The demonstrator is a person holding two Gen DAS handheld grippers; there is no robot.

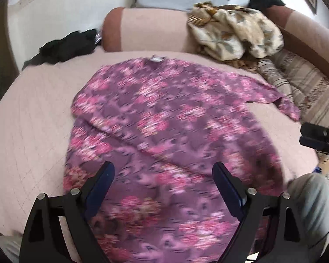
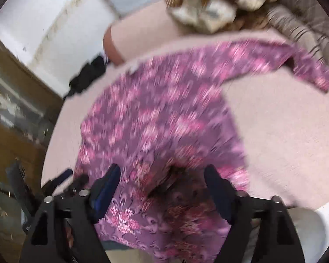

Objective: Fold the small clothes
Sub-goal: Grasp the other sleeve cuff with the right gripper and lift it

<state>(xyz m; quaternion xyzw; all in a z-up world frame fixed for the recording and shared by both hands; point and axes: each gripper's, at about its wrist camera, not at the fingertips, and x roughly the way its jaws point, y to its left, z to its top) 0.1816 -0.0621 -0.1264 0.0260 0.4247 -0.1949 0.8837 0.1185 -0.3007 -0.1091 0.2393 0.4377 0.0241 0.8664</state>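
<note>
Evidently early: floral purple top [image 1: 164, 118] lies spread on the bed [image 1: 33, 114], unfolded; left gripper [image 1: 163, 175] and right gripper [image 2: 162, 177] gape empty.

this was a home, a bedroom or living room by the look of it. a pink upholstered sofa bed [image 1: 33, 118] with a padded bolster arm [image 1: 147, 28] filled the view, a crumpled floral blanket [image 1: 236, 32] and striped cushions [image 1: 304, 87] lay on it, dark clothes [image 1: 63, 48] sat in a heap, and a wooden glass-front cabinet [image 2: 17, 114] stood beside it.
</note>
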